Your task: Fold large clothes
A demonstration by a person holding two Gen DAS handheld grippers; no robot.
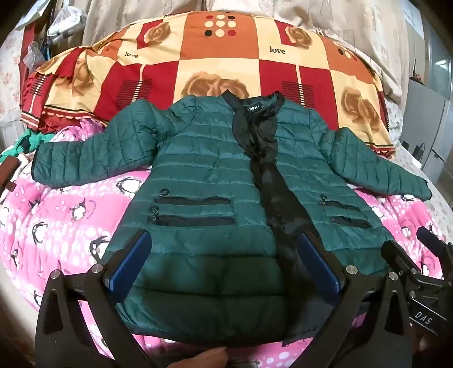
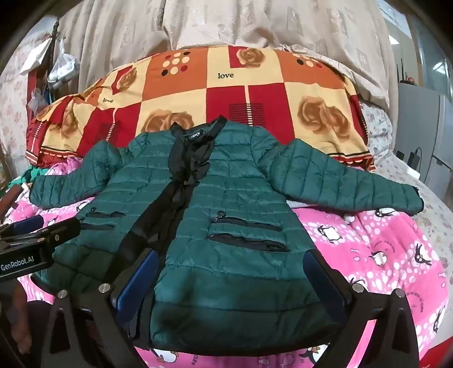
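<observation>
A dark green quilted jacket (image 1: 203,181) lies face up on the bed, sleeves spread to both sides, black lining showing along the open front. It also shows in the right wrist view (image 2: 240,198). My left gripper (image 1: 223,252) is open, its blue-padded fingers (image 1: 133,254) hovering over the jacket's lower left panel near the hem. My right gripper (image 2: 232,271) is open above the lower right panel. The right gripper shows at the right edge of the left wrist view (image 1: 424,254), and the left gripper at the left edge of the right wrist view (image 2: 39,235).
The jacket rests on a pink penguin-print quilt (image 1: 56,215). A red, orange and cream rose-patterned blanket (image 1: 226,56) lies behind it. Beige curtains (image 2: 226,22) hang at the back. Clutter and bags (image 1: 59,25) sit at the far left, grey cabinets (image 2: 424,127) at the right.
</observation>
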